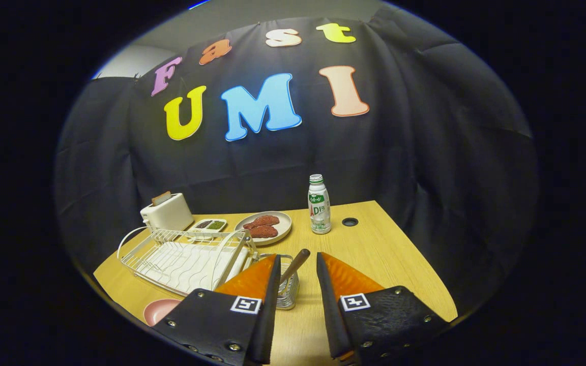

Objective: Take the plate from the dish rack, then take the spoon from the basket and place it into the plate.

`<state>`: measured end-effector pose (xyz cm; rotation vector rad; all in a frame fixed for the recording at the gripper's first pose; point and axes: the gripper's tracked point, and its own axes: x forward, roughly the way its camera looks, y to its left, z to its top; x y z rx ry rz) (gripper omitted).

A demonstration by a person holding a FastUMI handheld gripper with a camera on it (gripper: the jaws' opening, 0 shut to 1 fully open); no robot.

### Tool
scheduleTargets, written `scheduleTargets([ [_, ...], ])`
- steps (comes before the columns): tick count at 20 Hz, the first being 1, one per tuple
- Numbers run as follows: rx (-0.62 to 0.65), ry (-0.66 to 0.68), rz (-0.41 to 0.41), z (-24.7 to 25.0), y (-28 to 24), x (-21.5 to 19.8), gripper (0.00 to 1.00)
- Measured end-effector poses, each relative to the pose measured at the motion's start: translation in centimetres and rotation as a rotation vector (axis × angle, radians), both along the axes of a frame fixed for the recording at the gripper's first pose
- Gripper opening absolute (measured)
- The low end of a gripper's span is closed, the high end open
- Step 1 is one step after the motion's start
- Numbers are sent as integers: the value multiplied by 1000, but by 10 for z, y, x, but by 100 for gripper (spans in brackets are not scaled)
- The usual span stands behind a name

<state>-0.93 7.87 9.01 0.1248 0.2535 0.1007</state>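
Observation:
My gripper [297, 260] is open above the table, with nothing between its fingers. A spoon with a brown wooden handle [294, 266] stands tilted in a small wire basket [289, 295], just ahead of my left finger, which partly hides the basket. The white wire dish rack [186, 256] lies to the left of the basket with no plate in it. A pink plate [159, 310] rests on the table near the front edge, in front of the rack and left of my left finger; part of it is hidden.
At the back of the wooden table [374, 254] sit a white toaster [167, 213], a small two-part dish [209, 224], a grey plate with reddish food [264, 226] and a white bottle [318, 204]. A round cable hole [350, 221] lies right of the bottle.

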Motion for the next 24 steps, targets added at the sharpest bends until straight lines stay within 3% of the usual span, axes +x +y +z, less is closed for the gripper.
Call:
scheduleTargets([
  [9,93,30,7,-31,3,57,42],
  [11,78,34,8,-33,7,56,39],
  [13,61,17,19,-26,12,54,23],
  [15,43,8,25,-26,22,54,12],
  [16,45,3,23,-20,26,53,12],
  [17,47,9,36,-19,35,55,4],
  [24,-78,2,33,11,46,45,4],
])
